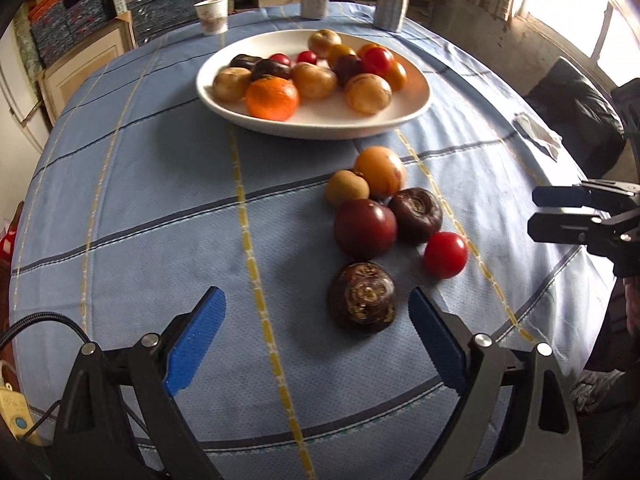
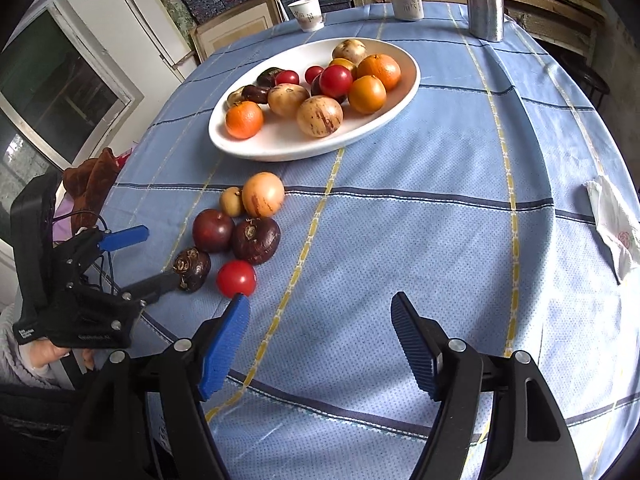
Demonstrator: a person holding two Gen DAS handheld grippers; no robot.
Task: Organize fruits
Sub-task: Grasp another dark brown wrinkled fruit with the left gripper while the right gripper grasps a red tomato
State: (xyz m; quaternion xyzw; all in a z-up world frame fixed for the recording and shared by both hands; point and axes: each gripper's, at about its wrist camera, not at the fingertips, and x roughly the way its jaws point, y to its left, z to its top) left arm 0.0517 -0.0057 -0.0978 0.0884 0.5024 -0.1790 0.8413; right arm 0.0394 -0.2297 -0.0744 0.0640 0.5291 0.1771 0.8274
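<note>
While a checked blue tablecloth (image 1: 160, 200) carries a white oval dish (image 1: 416, 92) heaped with fruit, six loose fruits (image 2: 236, 236) wait nearby — both grippers released and empty, the left gripper (image 1: 316, 344) framing a dark fruit (image 1: 362, 298), the right gripper (image 2: 320, 344) nearing a red tomato (image 2: 236, 278).

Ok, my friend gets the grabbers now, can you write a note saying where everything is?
Left gripper: open, empty, low over the table with the nearest dark brown fruit just ahead between its fingers.
Right gripper: open, empty, beside the red tomato.
White dish: already holds a pile of fruit, including a bright orange at its near side.
Still loose on the blue tablecloth: six fruits in one cluster, namely the dark brown one, the tomato, a purple plum, another dark brown fruit, a small tan one and a yellow-orange one.
Left to do: probably move these six to the dish.
</note>
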